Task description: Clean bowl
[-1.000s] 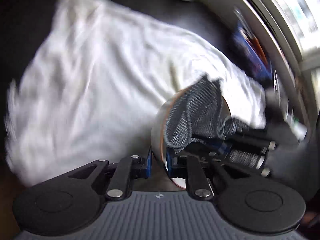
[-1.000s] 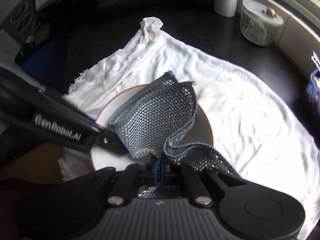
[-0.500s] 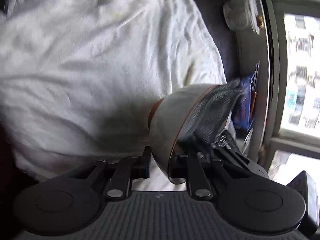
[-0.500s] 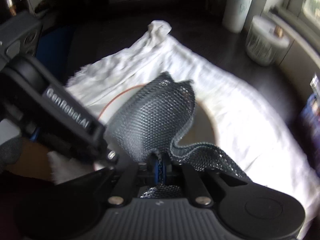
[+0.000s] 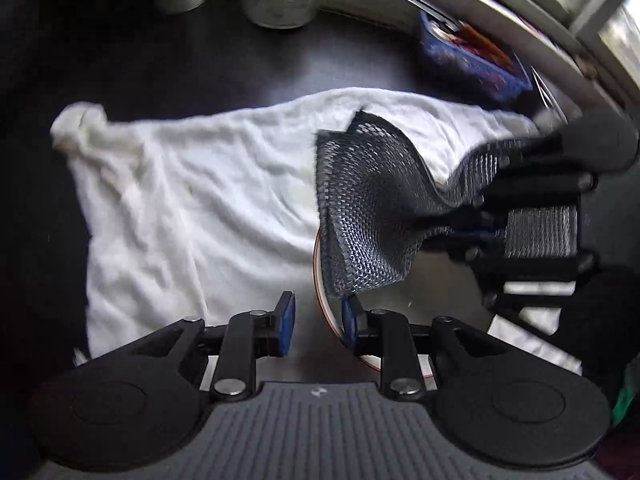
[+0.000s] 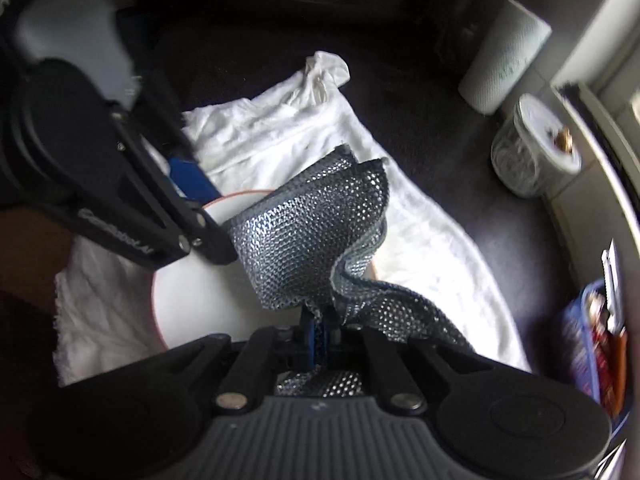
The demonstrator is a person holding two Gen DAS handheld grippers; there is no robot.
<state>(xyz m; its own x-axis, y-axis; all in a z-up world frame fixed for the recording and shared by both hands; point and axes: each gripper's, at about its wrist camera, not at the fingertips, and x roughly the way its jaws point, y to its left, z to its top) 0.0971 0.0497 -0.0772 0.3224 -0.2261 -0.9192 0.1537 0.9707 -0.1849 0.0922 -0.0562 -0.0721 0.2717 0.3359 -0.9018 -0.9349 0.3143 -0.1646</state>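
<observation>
Dark worktop (image 5: 168,56) under everything, with a white towel (image 5: 192,184) spread across it and the bowl (image 6: 192,304) sitting on the towel.

My left gripper (image 5: 318,322) has its blue pads apart, one either side of the bowl's orange-edged rim (image 5: 320,292) — the rim runs up between them, touching the right pad as far as I can tell, with a clear gap to the left pad. So the jaws are parted, not clamped.

My right gripper (image 6: 318,340) is pinched tight on the mesh cloth (image 6: 312,240), which rises from the fingertips, folds over and drapes down into the bowl. A second fold trails off to the right over the towel. From the right wrist view the bowl lies just ahead and to the left of that gripper, its white inside partly hidden by the cloth, and the left gripper reaches in at the bowl's far-left rim.

Beyond the towel stand a paper roll (image 6: 504,68) and a lidded glass jar (image 6: 532,152) — near the window ledge, a blue tub (image 5: 472,56) of utensils.
</observation>
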